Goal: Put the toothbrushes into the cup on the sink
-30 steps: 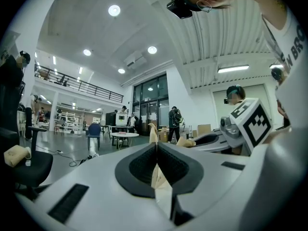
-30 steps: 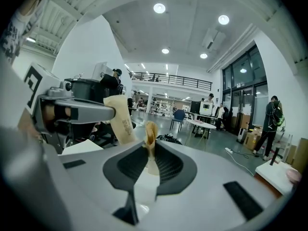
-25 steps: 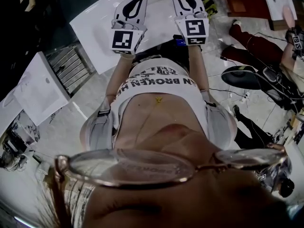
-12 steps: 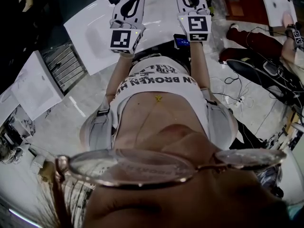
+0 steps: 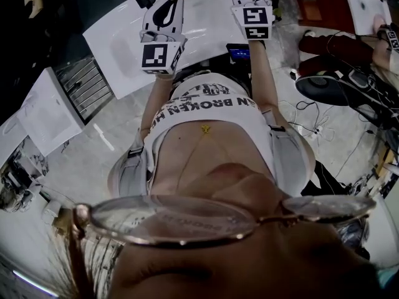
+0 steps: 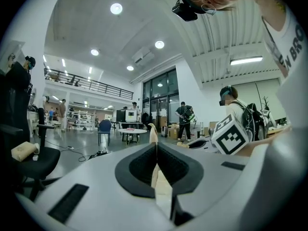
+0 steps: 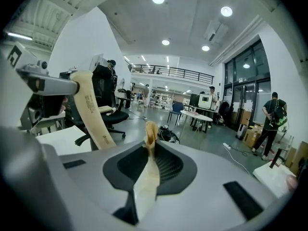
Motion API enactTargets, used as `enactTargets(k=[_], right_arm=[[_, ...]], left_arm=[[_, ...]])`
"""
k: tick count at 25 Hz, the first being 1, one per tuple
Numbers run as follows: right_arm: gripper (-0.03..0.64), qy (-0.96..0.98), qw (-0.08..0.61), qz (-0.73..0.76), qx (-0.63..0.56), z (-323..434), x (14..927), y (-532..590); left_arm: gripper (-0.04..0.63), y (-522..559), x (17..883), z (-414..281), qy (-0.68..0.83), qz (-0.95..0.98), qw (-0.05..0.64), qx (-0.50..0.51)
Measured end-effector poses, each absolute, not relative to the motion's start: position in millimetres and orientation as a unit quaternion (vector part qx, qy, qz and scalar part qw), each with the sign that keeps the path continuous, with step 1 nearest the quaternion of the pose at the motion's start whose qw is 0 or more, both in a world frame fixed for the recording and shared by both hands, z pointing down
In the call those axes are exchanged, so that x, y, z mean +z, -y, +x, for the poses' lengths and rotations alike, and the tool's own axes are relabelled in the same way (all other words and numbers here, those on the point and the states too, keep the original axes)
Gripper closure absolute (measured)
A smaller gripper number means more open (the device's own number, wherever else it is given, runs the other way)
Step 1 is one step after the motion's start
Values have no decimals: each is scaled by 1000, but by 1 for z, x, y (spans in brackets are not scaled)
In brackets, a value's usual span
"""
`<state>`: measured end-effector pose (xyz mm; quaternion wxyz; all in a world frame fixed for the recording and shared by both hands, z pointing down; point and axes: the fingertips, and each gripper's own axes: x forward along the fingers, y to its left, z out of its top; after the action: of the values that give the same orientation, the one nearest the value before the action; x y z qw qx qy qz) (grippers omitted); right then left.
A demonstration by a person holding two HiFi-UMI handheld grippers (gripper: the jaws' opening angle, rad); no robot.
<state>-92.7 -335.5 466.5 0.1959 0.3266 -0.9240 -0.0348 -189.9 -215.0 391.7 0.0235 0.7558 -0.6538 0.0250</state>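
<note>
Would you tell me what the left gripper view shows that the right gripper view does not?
Only the left gripper view: the right gripper and its marker cube, side-on. Only the right gripper view: the left gripper side-on, holding the left toothbrush with its printed handle hanging down. Both: own jaws shut on a pale toothbrush, on the right the right toothbrush, before the same bright hall.

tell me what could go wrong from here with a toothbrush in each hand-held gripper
1. The right hand-held gripper pinches its toothbrush on a slant, so it may twist or slip out.
2. The left hand-held gripper is shut on the other toothbrush; both sit close together over the sink and might collide.
3. No view shows the cup, so aiming may be off.
</note>
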Motion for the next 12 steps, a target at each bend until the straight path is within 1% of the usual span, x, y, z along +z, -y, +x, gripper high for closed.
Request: enactTargets(k=[5, 12], right_arm=[[560, 918, 228, 323, -14, -98, 499, 351], [558, 909, 255, 330, 7, -102, 535, 366]], left_arm=[[580, 212, 395, -195, 665, 745, 27, 28], [580, 203, 398, -201, 675, 736, 30, 30]])
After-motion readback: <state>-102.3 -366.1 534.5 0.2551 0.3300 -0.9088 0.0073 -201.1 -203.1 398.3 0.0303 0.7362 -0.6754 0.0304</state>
